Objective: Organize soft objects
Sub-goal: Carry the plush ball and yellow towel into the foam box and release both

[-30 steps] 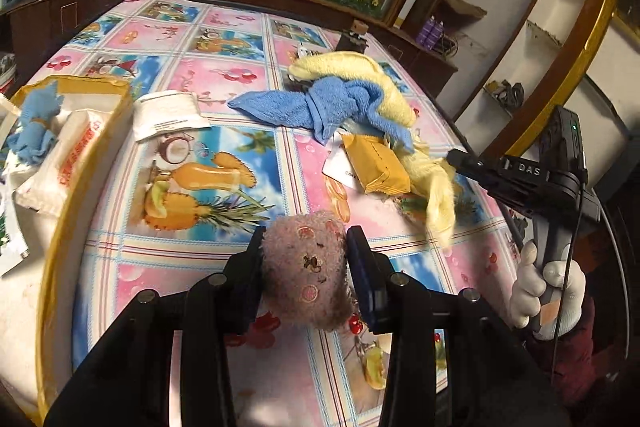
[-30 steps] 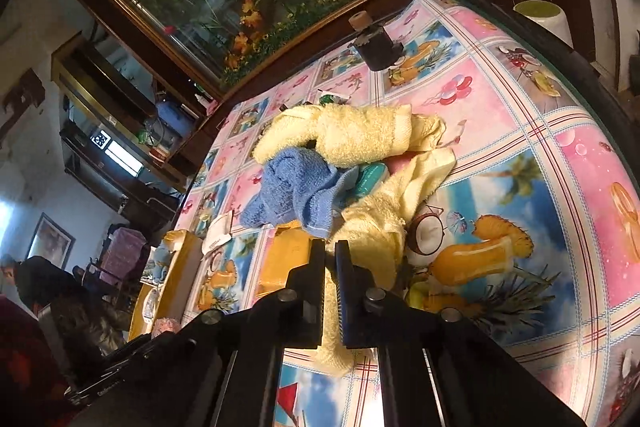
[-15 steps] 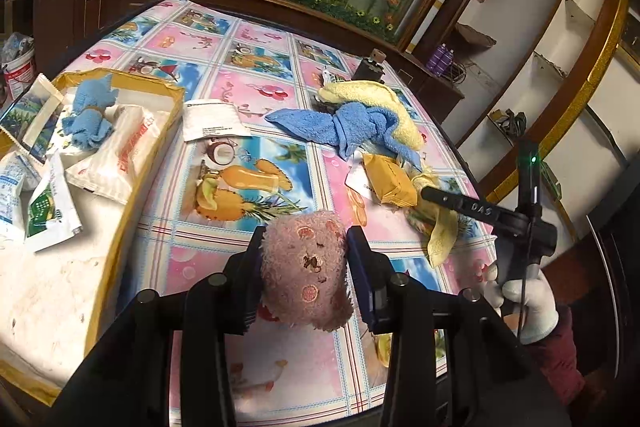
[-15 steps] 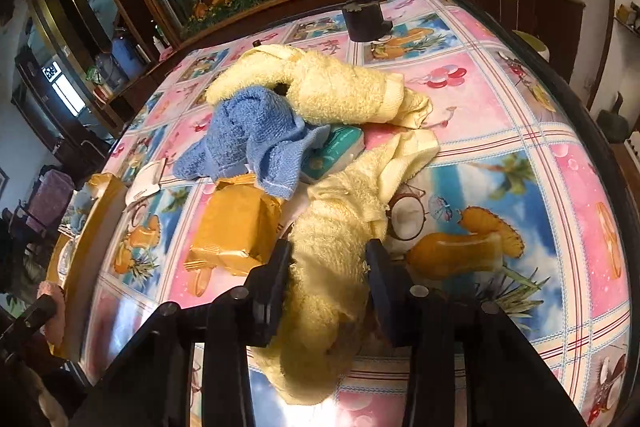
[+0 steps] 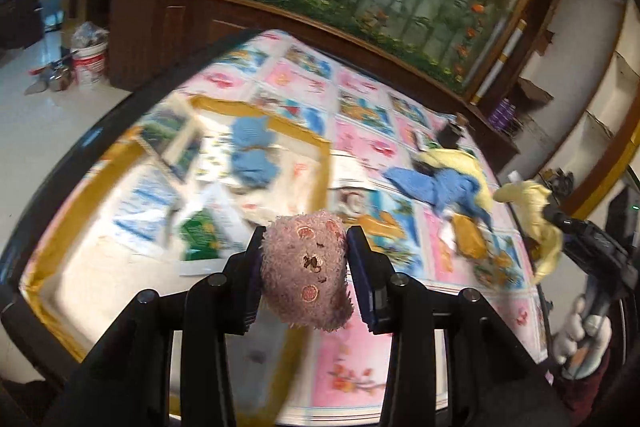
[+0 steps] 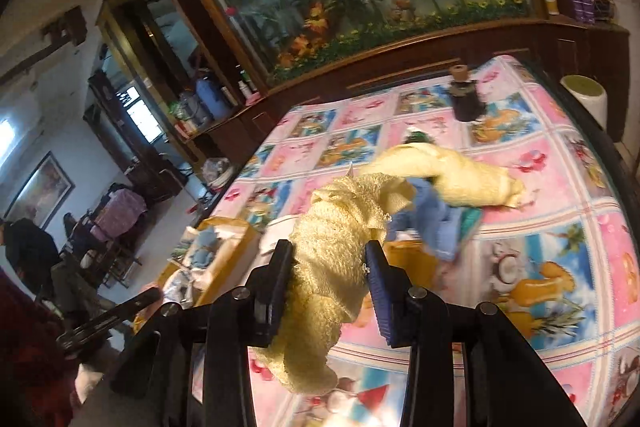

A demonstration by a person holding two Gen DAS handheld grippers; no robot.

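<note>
STEP: carrying both picks to the tray [image 5: 320, 163] at the table's left edge | LEFT: left gripper [image 5: 306, 269] clamped on pink plush [image 5: 306, 267], over the tray's near corner | RIGHT: right gripper [image 6: 328, 275] clamped on yellow towel [image 6: 332, 251], hanging clear of the table | NEXT: lower, release inside the rim | CHANGE: towel lay on the table half a second ago — now lifted; left gripper has swung leftward.

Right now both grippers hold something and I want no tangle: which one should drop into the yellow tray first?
Left, probably. The left gripper holds the pink fluffy item just beside the yellow tray; the right gripper lifts the yellow towel farther away, above the pile.
</note>
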